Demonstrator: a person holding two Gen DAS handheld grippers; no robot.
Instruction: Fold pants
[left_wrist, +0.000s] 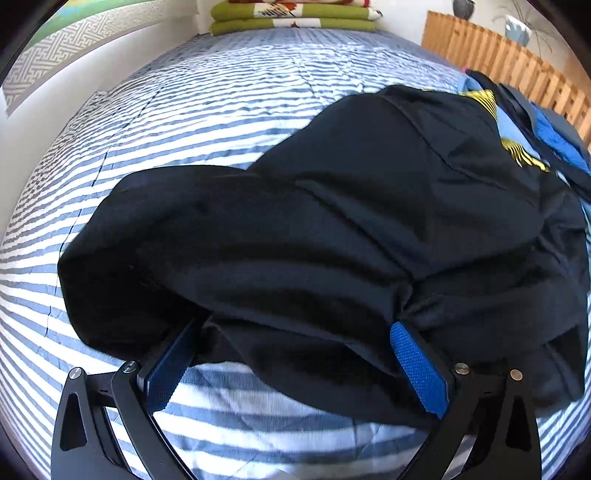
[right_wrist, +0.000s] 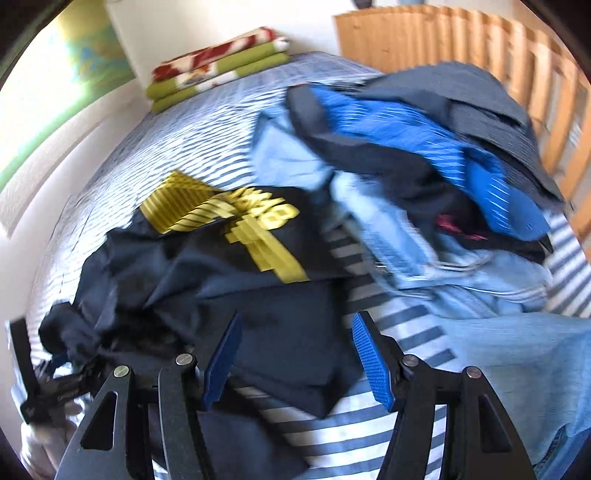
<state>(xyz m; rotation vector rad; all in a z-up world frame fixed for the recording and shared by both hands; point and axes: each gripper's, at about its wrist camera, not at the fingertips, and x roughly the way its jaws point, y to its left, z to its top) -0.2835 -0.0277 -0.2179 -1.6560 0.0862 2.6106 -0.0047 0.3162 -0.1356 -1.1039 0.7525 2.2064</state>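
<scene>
Left wrist view: I'm seeing the striped bed (left_wrist: 221, 110) filling the room, wooden railing (left_wrist: 498, 62) alongside, black pants (left_wrist: 314, 240) lying crumpled on it. Left gripper (left_wrist: 295, 354) jaws are gaping wide around fabric; right gripper (right_wrist: 295, 354) jaws are hanging half open, gripping nothing.

A striped bedspread (left_wrist: 229, 110) covers the bed. Folded green blankets (left_wrist: 291, 18) lie at its far end. A wooden railing (right_wrist: 480, 44) stands alongside.

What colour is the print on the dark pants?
Yellow-gold stripes and lettering on the dark navy fabric pants, clearest in the right wrist view.
</scene>
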